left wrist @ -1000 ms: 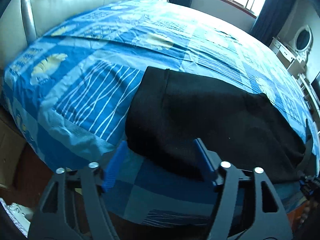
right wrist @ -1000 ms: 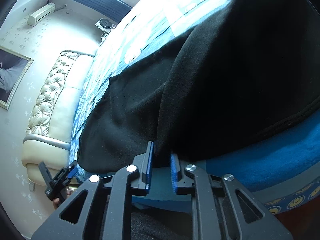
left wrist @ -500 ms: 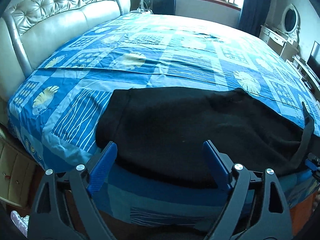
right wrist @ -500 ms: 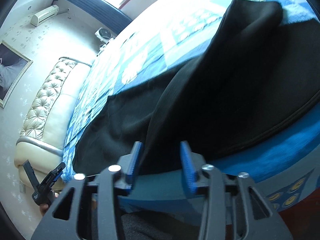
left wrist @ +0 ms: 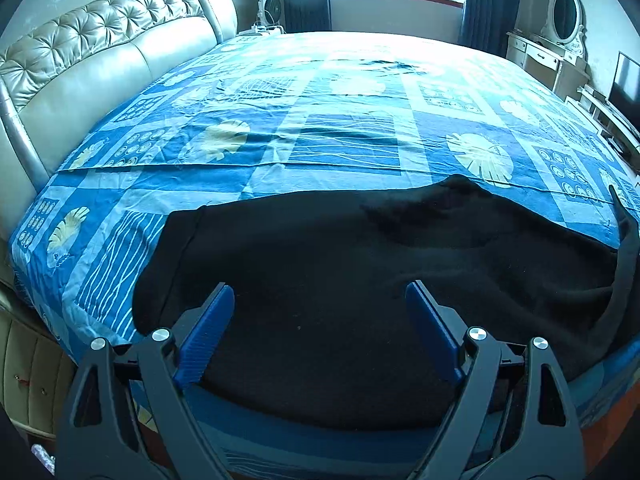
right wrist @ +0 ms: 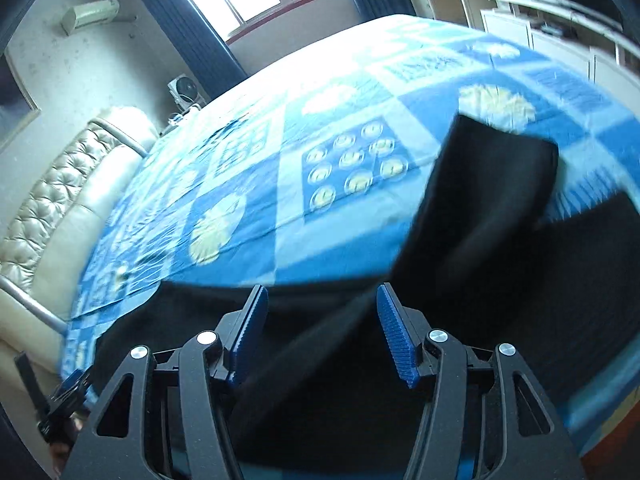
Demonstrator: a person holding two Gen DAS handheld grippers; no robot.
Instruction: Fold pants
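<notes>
Black fabric pants (left wrist: 360, 280) lie along the bed's (left wrist: 320, 136) near edge, both grippers' jaws released; regrip the edges squarely.

We hold our left gripper (left wrist: 320, 312) wide open, angled downward — nothing between its blue pads (left wrist: 206, 336). Our right gripper (right wrist: 320, 320) has just been opening, pads clear of any grip.
</notes>
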